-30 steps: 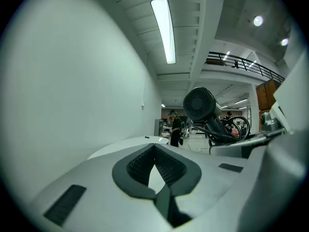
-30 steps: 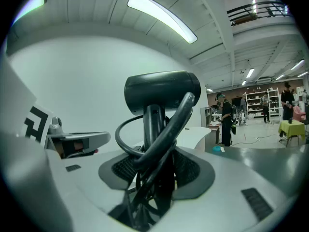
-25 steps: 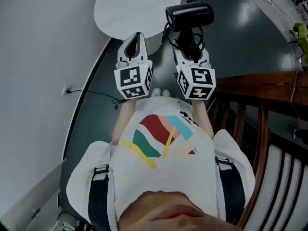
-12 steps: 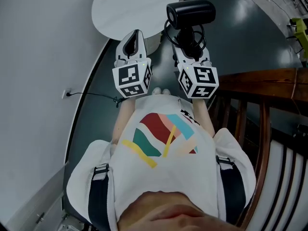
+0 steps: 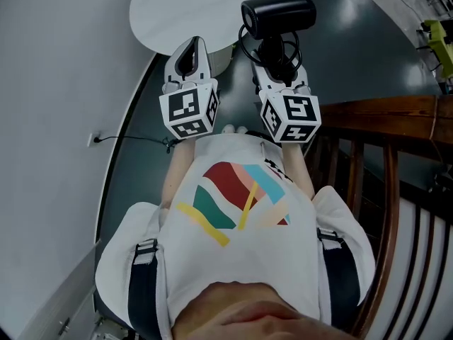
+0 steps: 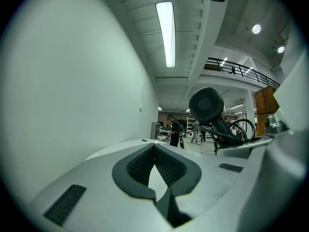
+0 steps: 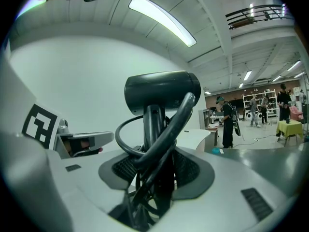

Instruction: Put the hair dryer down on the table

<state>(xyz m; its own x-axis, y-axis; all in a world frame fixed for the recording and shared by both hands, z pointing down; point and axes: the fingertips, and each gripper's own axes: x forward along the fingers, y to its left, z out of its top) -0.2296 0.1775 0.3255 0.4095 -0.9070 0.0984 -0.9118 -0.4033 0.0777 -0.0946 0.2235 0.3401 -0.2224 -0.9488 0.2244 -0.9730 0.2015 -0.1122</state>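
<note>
A black hair dryer (image 5: 278,16) stands upright with its handle clamped between my right gripper (image 5: 277,66) jaws, its black cord looped round the handle. In the right gripper view the hair dryer (image 7: 161,93) rises from the right gripper (image 7: 154,164), barrel pointing sideways. My left gripper (image 5: 192,44) hangs beside it, shut with nothing in it, its tip over the near edge of the round white table (image 5: 177,13). From the left gripper (image 6: 154,146) I see the hair dryer's rear grille (image 6: 206,105) to the right.
A white wall (image 5: 56,83) with a socket and a cable (image 5: 95,139) runs along the left. A wooden railing (image 5: 382,122) stands at the right over dark floor. People (image 7: 227,120) and shelves are far off in the hall.
Both grippers keep their places and their grip; only the head view has shifted slightly, so they sit a little further left in the picture.
</note>
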